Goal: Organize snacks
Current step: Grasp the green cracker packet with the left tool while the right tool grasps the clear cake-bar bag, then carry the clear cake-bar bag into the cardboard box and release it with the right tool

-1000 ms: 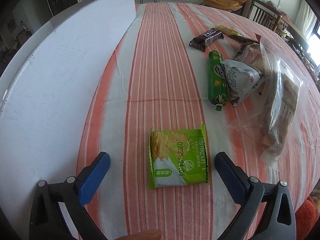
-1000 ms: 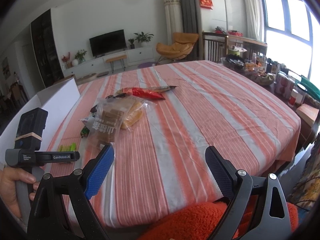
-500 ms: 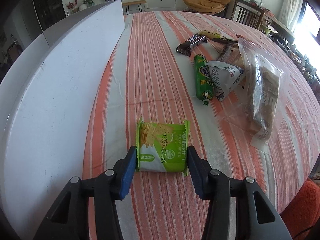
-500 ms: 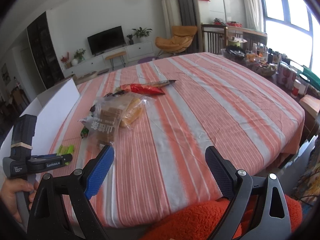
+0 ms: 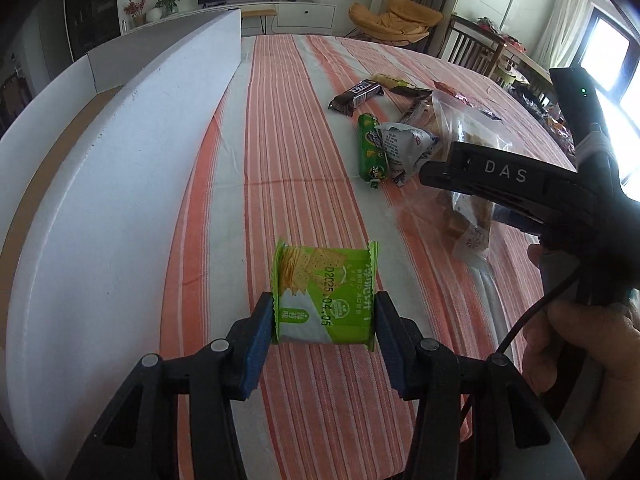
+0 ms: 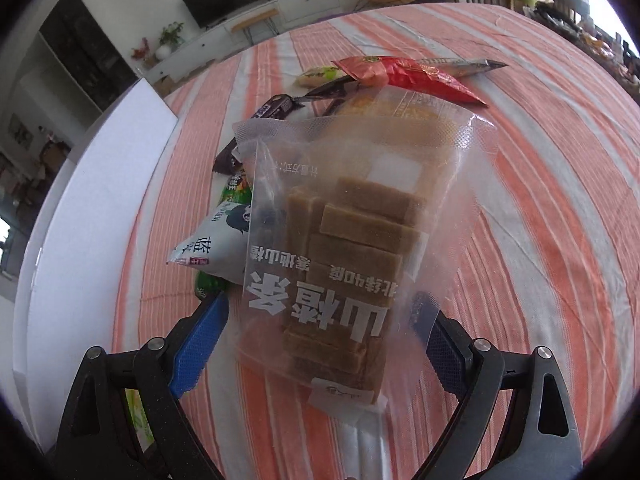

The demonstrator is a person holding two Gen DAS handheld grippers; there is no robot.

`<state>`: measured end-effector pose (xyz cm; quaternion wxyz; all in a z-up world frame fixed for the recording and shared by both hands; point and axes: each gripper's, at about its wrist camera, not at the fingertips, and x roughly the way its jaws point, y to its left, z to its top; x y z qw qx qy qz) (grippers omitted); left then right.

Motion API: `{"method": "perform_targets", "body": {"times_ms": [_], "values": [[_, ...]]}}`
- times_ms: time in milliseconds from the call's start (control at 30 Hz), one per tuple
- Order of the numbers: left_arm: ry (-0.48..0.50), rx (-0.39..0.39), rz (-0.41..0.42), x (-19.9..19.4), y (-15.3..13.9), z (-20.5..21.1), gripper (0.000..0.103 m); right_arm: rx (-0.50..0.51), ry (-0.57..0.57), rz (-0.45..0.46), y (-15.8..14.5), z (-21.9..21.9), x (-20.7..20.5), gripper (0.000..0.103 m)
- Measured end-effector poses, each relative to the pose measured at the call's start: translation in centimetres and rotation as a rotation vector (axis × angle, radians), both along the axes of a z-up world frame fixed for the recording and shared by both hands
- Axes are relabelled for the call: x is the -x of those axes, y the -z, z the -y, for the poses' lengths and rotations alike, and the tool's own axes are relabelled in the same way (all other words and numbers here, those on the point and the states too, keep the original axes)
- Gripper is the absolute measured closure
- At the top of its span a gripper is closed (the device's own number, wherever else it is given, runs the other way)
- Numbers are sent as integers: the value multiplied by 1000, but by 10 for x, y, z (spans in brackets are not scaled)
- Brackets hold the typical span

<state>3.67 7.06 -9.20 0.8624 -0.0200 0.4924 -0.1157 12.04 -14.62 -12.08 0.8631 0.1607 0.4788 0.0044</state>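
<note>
Left gripper is clamping the green cracker packet between its pads, above the striped tablecloth. Right gripper jaws are closing, straddling the clear bag of brown bars, pads not yet pressing.

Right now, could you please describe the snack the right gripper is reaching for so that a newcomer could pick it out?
On the striped tablecloth, find the pile of snacks right of the white box. The clear bag lies at the pile's near edge, between the closing jaws of the right gripper. Unlike the opaque wrappers around it, it is see-through, showing stacked brown bars and big white characters.
</note>
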Motion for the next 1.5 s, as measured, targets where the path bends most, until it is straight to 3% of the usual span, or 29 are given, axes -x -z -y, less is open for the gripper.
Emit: {"method": "perform_targets", "body": {"times_ms": [33,67,200,333,500,567,667,767,900,933,967,1000,1100,1167,1333,1433,1500], "values": [[2,-1,10,4,-2,-2,54,-18,23,17,-2,7,8,47],[1,0,16,6,-4,-4,54,-43,34,19,-3,15,16,56],[12,43,12,8,-6,-5,54,-172,53,4,-11,53,43,56],[37,133,16,6,-23,0,54,-371,98,13,-19,93,67,56],[45,273,81,6,-81,-20,54,-364,61,41,-52,92,72,56],[14,310,124,8,-106,-44,54,-378,-6,69,-76,70,68,56],[-93,293,201,11,-137,-98,54,-410,-171,119,-120,10,47,56],[-244,193,253,13,-148,-156,54,-436,-351,155,-158,-61,33,56],[-430,5,222,3,-128,-221,52,-451,-529,142,-178,-156,13,51],[-462,-48,197,-1,-119,-231,50,-436,-557,137,-178,-177,9,44],[-479,-80,174,-4,-111,-240,41,-411,-574,129,-174,-193,6,39],[-493,-99,152,-6,-103,-248,28,-397,-583,121,-171,-205,2,25],[-513,-122,140,-5,-89,-254,22,-399,-569,116,-164,-208,-1,22],[-504,-135,176,-5,-87,-244,22,-364,-537,137,-158,-190,2,23],[-368,-68,281,-13,-88,-203,22,-109,-321,161,-121,-113,15,23],[-255,-51,264,-30,-83,-169,22,84,-139,130,-81,-57,21,23],[-196,-84,220,-35,-72,-145,22,187,-19,98,-59,-16,26,23]]}}
